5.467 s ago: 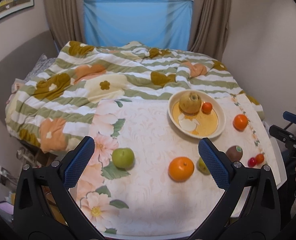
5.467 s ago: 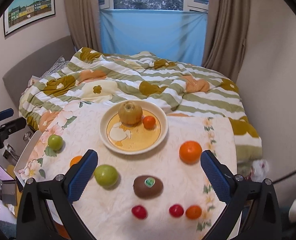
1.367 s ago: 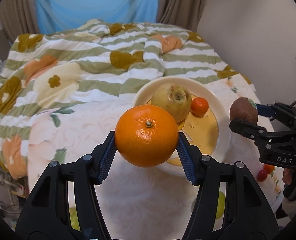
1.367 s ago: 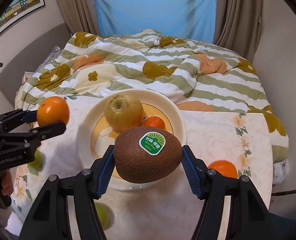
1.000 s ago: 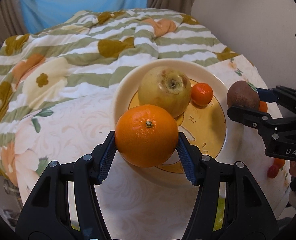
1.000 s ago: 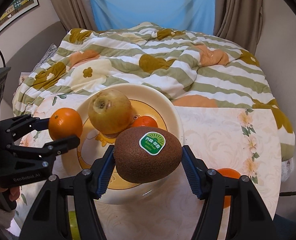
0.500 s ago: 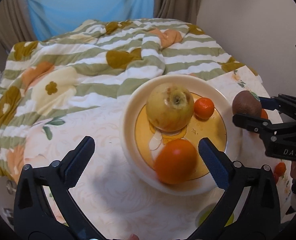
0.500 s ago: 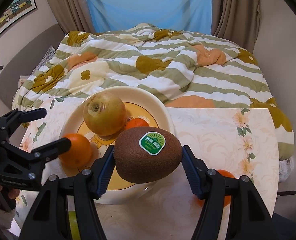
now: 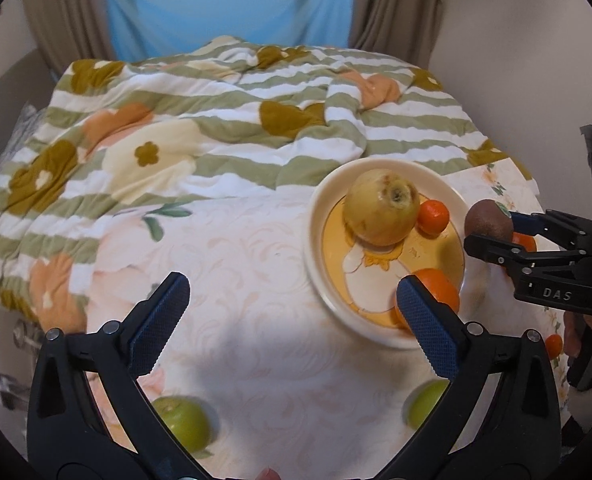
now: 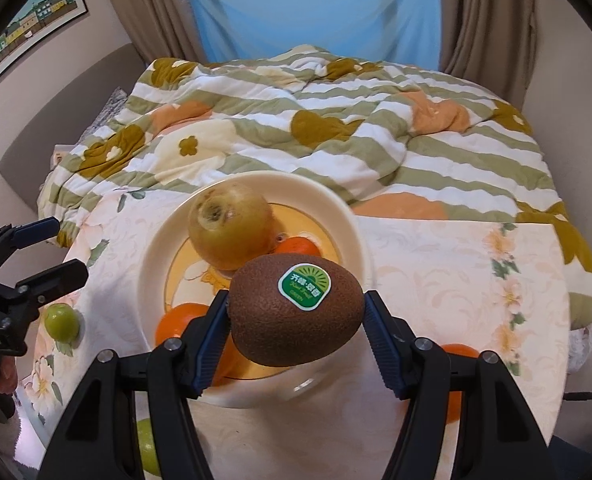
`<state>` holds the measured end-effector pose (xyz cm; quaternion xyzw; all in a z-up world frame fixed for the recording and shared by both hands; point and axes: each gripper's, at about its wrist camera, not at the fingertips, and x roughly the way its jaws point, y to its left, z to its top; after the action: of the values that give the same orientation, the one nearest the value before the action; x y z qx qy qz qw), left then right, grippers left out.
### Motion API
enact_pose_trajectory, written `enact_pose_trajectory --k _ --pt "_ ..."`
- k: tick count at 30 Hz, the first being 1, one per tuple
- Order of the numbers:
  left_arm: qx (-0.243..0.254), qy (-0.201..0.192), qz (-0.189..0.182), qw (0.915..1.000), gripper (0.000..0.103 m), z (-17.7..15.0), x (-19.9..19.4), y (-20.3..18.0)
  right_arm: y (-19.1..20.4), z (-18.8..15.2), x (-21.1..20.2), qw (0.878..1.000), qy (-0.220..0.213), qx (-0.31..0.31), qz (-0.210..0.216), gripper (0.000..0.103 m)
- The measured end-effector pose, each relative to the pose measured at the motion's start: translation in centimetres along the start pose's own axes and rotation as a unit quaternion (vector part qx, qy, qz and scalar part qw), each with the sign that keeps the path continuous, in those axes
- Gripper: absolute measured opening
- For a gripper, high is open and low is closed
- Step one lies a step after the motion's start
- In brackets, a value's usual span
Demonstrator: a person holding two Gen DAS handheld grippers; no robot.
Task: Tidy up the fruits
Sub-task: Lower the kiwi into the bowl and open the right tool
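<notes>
Fingers: your right gripper (image 10: 296, 320) clamps the kiwi (image 10: 296, 312) above the plate's (image 10: 352, 224) near rim, left gripper (image 9: 292, 312) gapes empty beside it, so lower the kiwi onto bare plate between the oranges before releasing.

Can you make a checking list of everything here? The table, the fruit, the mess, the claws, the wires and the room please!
Surface: table with floral cloth.
Job's things: plate holds a yellow fruit, a small orange and a big orange; two green fruits on the cloth.
Clutter: nothing seen.
Grippers: left claw open and empty; right claw shut on the kiwi, above the plate.
Cables: one dark cable at the right edge.
Surroundings: striped quilt, blue sheet, curtains, framed picture.
</notes>
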<state>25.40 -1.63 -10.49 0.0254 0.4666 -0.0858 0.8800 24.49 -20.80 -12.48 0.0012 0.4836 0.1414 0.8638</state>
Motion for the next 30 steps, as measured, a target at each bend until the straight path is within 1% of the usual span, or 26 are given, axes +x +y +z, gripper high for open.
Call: enact_pose_trajectory --k 7,11,16,17,19,20,21,26,28,29,30 --pt "-0.018 0.008 0.013 0.9997 0.103 -1.1 -0.5 1.3 0.6 0.0 1.8 0.999 0.010 0.019 0.024 0.061" --pt "-0.027 0.012 0.012 0.9995 0.103 -1.5 -0.4 1.8 0.8 0.0 2.5 0.999 0.017 0.025 0.028 0.061" --pt "-0.032 0.015 0.015 0.9993 0.103 -2.0 -0.1 2.0 0.5 -0.2 3.1 0.998 0.015 0.043 0.032 0.062" --pt "-0.034 0.015 0.014 0.9992 0.103 -2.1 -0.1 2.0 0.4 -0.3 3.1 0.998 0.012 0.045 0.031 0.063" --pt "-0.037 0.015 0.013 0.9991 0.103 -2.3 -0.2 2.1 0.3 -0.2 2.7 0.998 0.002 0.049 0.039 0.075" --pt "-0.039 0.015 0.013 0.9990 0.103 -2.4 -0.3 2.2 0.3 -0.2 2.5 0.998 -0.004 0.049 0.039 0.085" --pt "-0.041 0.016 0.013 0.9990 0.103 -2.5 -0.3 2.2 0.4 -0.1 2.3 0.998 -0.009 0.049 0.039 0.091" --pt "-0.046 0.017 0.014 0.9987 0.103 -3.3 -0.9 2.4 0.2 -0.3 1.5 0.998 -0.023 0.049 0.026 0.093" --pt "-0.047 0.016 0.015 0.9986 0.103 -3.4 -1.3 2.4 0.1 -0.4 1.2 0.998 -0.024 0.051 0.023 0.097" --pt "-0.047 0.014 0.016 0.9987 0.103 -3.5 -1.6 2.4 0.1 -0.4 1.1 0.998 -0.025 0.051 0.022 0.103" --pt "-0.047 0.012 0.017 0.9987 0.103 -3.6 -1.9 2.4 0.0 -0.4 0.8 0.998 -0.027 0.050 0.021 0.103"
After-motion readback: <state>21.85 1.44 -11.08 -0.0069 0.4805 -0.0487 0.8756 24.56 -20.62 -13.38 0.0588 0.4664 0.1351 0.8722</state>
